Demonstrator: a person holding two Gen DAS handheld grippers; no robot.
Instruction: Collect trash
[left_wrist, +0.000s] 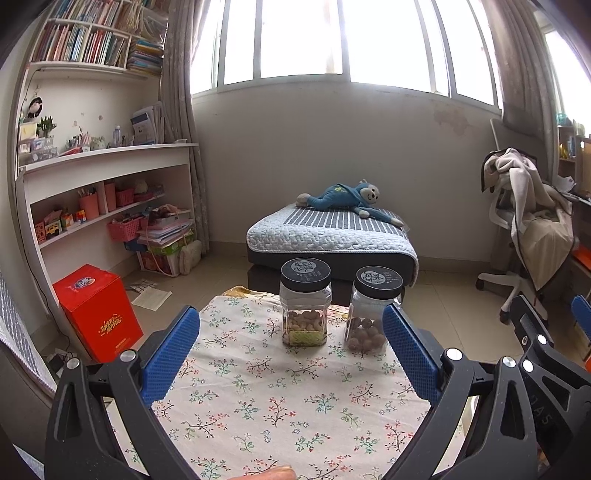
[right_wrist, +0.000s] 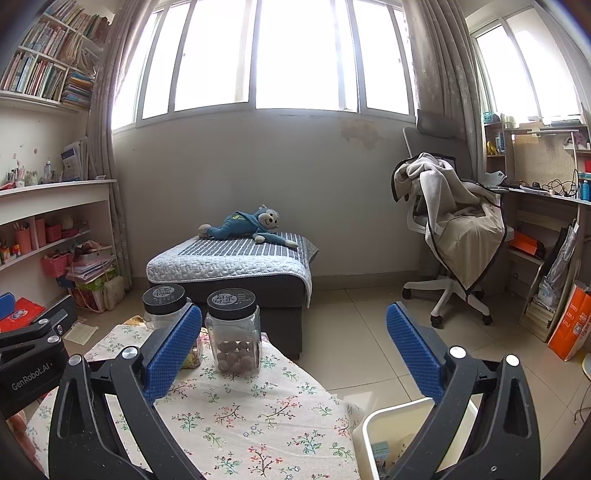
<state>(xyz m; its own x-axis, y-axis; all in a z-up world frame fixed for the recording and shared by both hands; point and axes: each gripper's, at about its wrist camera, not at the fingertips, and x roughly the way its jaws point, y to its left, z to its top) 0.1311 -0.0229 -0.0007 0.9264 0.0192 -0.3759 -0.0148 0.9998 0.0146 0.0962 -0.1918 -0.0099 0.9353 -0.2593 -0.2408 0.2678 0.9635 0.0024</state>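
My left gripper (left_wrist: 291, 354) is open and empty above the table with the floral cloth (left_wrist: 280, 417). My right gripper (right_wrist: 293, 354) is open and empty over the table's right edge. A white bin (right_wrist: 373, 424) stands below the right gripper, beside the table, with some scraps inside. Two clear jars with black lids stand at the far end of the table: one with nuts and a green label (left_wrist: 304, 302), one with round brown nuts (left_wrist: 371, 310). The second jar also shows in the right wrist view (right_wrist: 232, 332). No loose trash shows on the cloth.
A low bed with a blue plush monkey (left_wrist: 343, 199) lies beyond the table. A red box (left_wrist: 98, 314) and shelves (left_wrist: 92, 206) stand at left. An office chair draped with cloth (right_wrist: 458, 229) and a desk (right_wrist: 546, 206) stand at right. Paper lies on the floor (left_wrist: 151, 297).
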